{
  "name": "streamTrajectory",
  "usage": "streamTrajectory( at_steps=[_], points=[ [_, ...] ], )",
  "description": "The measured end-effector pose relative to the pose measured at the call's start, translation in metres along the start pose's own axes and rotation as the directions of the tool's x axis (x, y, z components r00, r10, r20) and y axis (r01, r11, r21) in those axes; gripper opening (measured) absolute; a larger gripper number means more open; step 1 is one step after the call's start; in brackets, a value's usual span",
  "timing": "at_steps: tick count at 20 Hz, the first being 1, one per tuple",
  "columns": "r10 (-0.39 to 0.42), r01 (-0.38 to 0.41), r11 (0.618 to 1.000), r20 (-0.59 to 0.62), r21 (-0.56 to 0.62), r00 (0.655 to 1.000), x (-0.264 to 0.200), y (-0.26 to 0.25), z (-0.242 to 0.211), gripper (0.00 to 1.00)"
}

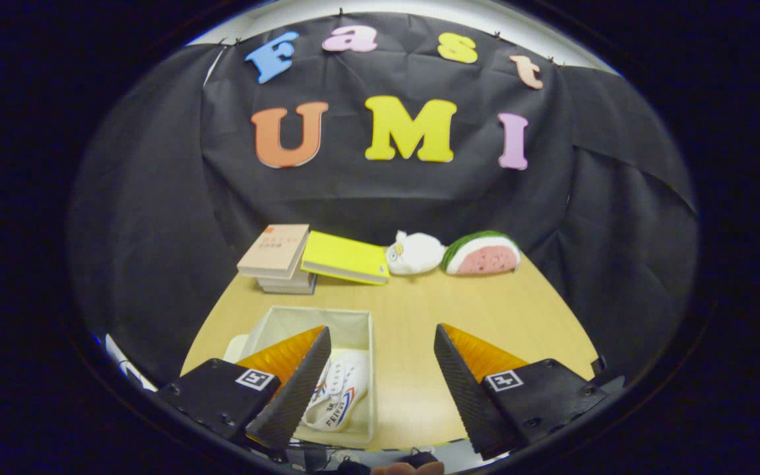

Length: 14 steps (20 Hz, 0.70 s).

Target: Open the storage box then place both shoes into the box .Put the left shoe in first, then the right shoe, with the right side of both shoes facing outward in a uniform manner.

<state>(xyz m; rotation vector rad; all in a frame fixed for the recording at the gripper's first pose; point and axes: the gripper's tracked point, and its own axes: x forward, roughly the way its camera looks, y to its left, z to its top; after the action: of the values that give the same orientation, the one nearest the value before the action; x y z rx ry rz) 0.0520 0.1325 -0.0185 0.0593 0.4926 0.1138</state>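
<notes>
At ten o'clock, I am seeing stacked books [278, 257] resting on the table [485, 316]. At eight o'clock, the open storage box [353, 330] is holding a white shoe [340, 392]. I am holding the gripper [380, 356] released, fingers spread, grasping nothing.

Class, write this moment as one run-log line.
storage box: open, on table | white shoes: inside box | gripper: fingers spread, holding nothing, above table beside box
</notes>
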Motion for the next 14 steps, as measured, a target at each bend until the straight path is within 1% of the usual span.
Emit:
streamTrajectory(
  at_steps=[3, 5, 7, 10, 14],
  points=[
    [-0.051, 0.049, 0.999, 0.134, 0.016, 0.99, -0.028, -0.028, 0.023, 1.0],
    [-0.09, 0.087, 0.996, 0.208, 0.023, 0.974, -0.047, -0.047, 0.032, 1.0],
    [-0.114, 0.107, 0.993, 0.27, 0.04, 0.956, -0.061, -0.059, 0.037, 1.0],
    [-0.135, 0.122, 0.991, 0.302, 0.064, 0.944, -0.078, -0.067, 0.032, 1.0],
    [-0.133, 0.115, 0.99, 0.304, 0.076, 0.943, -0.085, -0.064, 0.026, 1.0]
  ],
)
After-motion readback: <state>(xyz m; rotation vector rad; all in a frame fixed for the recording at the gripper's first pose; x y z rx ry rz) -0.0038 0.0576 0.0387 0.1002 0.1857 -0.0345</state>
